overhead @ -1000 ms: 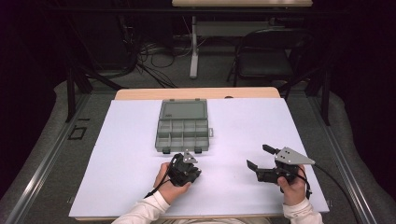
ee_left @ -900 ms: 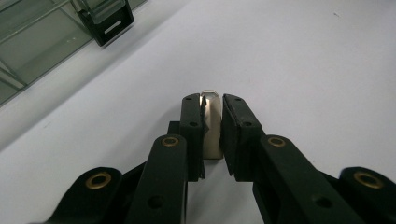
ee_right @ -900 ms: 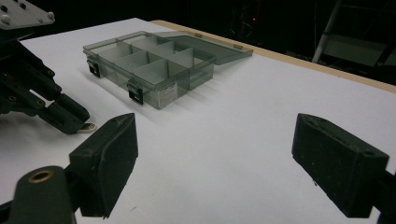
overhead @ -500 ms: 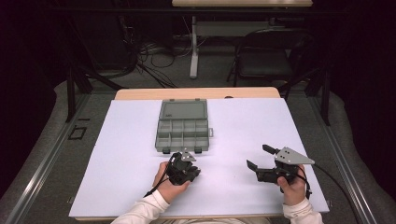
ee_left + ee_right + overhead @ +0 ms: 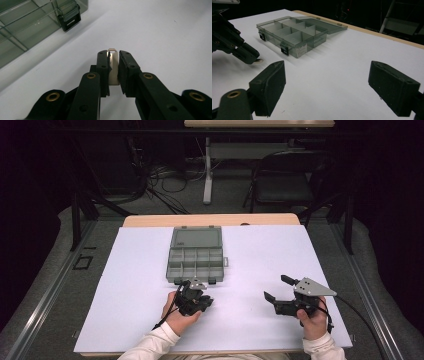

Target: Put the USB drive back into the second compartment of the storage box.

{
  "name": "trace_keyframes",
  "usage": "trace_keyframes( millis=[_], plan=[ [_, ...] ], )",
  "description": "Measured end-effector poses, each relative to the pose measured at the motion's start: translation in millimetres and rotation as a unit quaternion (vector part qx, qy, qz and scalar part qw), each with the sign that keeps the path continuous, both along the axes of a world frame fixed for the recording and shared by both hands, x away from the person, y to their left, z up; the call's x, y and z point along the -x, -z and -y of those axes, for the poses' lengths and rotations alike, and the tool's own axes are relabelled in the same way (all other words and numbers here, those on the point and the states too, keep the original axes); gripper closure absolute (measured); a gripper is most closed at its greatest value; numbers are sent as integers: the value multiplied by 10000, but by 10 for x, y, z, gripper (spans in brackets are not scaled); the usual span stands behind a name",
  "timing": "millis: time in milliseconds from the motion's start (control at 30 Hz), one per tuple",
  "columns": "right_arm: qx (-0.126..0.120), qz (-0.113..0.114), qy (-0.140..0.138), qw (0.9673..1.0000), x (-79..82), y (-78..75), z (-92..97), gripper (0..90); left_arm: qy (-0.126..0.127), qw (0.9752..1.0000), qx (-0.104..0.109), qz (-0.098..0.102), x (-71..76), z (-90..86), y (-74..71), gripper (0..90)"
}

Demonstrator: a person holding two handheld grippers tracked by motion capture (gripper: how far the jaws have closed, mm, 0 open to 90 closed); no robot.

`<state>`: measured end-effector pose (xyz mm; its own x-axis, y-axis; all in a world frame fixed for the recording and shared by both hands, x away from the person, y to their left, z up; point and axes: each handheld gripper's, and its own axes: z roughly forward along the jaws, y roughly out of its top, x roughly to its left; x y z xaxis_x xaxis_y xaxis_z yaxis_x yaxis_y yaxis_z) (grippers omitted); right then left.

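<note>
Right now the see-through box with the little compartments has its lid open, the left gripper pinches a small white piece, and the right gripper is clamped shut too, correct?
One thing is off: the right gripper is not shut. The right gripper view shows its jaws wide apart with nothing between them. The rest holds: the compartment box lies open and the left gripper pinches the small white piece.

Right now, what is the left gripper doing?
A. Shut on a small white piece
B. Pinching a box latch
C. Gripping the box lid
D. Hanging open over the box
A: the left gripper has its jaws closed on a small white piece, off to the side of the box and clear of its latch.
</note>
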<state>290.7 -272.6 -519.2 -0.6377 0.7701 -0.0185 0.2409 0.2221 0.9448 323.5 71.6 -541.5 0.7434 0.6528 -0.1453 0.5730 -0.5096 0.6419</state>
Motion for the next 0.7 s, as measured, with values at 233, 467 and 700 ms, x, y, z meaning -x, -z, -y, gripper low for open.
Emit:
trace_keyframes(
  millis=[233, 467, 700],
  plan=[
    [-3, 5, 8, 10000, -2, 3, 0, 142, 69, 10000, 60, 2, -9, -2, -14, 790],
    [8, 6, -4, 10000, -6, 6, -1, 142, 126, 9998, 120, 45, -25, -12, -24, 791],
    [11, 14, 2, 10000, -4, 5, 0, 142, 84, 9998, 88, 155, -47, -46, -64, 791]
  ],
)
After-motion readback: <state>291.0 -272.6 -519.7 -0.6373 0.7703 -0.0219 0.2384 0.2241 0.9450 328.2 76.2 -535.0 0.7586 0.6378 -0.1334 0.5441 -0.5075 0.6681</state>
